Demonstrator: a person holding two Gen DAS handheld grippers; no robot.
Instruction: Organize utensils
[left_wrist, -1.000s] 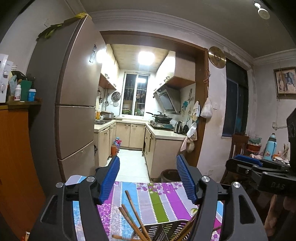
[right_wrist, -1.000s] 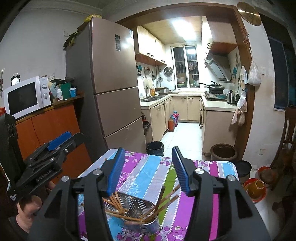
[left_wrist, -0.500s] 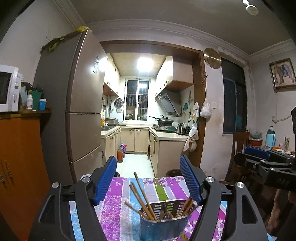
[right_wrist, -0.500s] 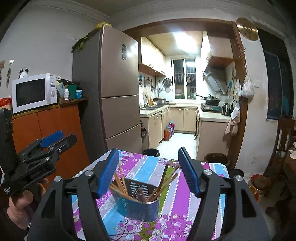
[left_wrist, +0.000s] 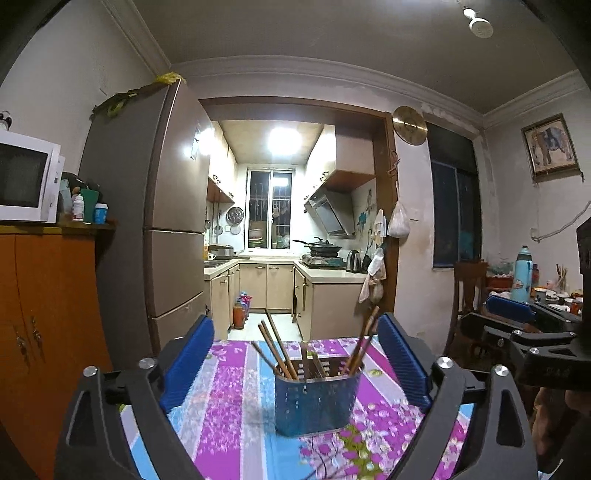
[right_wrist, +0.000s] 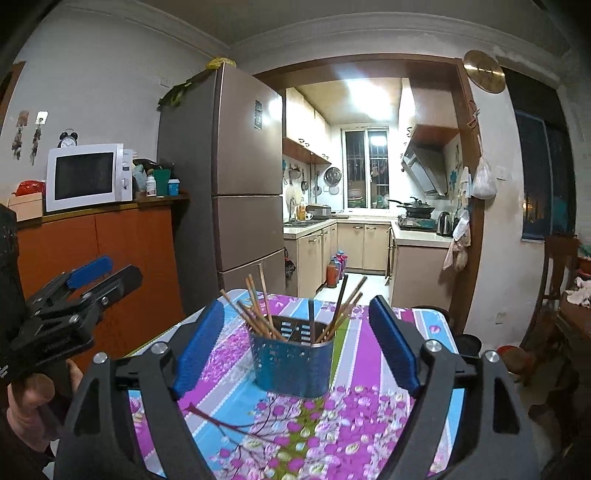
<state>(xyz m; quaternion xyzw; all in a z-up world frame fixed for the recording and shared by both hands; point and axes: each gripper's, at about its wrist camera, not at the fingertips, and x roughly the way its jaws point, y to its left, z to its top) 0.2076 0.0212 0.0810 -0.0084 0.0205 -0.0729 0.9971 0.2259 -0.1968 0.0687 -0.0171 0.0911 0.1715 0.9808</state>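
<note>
Blue perforated utensil holder (left_wrist: 317, 400), upright, wooden chopsticks (left_wrist: 277, 349) splayed inside

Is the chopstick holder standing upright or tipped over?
Upright. The chopstick holder sits flat on the tablecloth, open top up, chopsticks leaning out of it.

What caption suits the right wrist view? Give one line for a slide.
Open right gripper faces a blue holder of chopsticks on a flowered tablecloth.

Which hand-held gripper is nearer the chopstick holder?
Too close to call. Left hand-held gripper and right hand-held gripper both face the chopstick holder from short of it, jaws open, neither touching.
</note>
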